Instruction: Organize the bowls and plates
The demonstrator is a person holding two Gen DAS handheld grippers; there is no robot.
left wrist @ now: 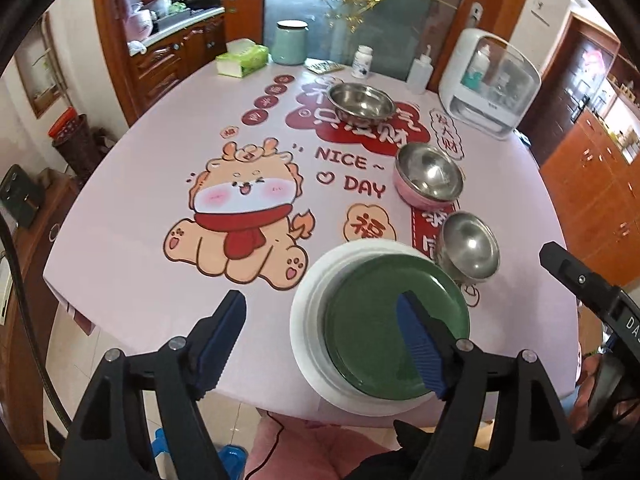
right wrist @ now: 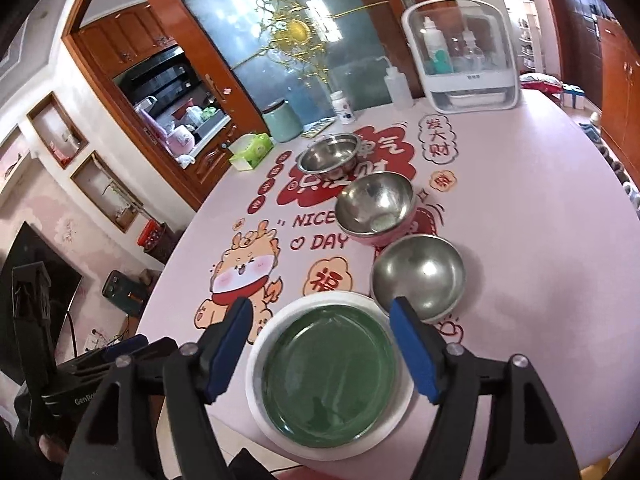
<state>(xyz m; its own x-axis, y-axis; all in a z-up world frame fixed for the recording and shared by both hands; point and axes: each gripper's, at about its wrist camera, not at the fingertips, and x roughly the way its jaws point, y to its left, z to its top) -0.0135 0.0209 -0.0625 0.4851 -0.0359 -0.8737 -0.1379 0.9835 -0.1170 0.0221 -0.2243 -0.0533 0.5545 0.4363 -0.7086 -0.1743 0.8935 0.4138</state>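
A green plate (left wrist: 372,320) (right wrist: 328,376) lies on a white plate (left wrist: 304,320) (right wrist: 256,360) near the table's front edge. Behind them a row runs away from me: a small steel bowl (left wrist: 470,248) (right wrist: 420,276), a steel bowl with a pink outside (left wrist: 428,178) (right wrist: 376,204), and a wide steel bowl (left wrist: 360,102) (right wrist: 330,154). My left gripper (left wrist: 320,304) hangs open above the plates' left side, holding nothing. My right gripper (right wrist: 321,306) is open over the plates, also holding nothing.
The pink printed tablecloth (left wrist: 140,240) covers the round table. At the far edge stand a tissue box (left wrist: 242,58), a teal canister (left wrist: 289,42), a white pill bottle (left wrist: 363,62), a squeeze bottle (left wrist: 420,70) and a white clear-fronted box (left wrist: 488,84).
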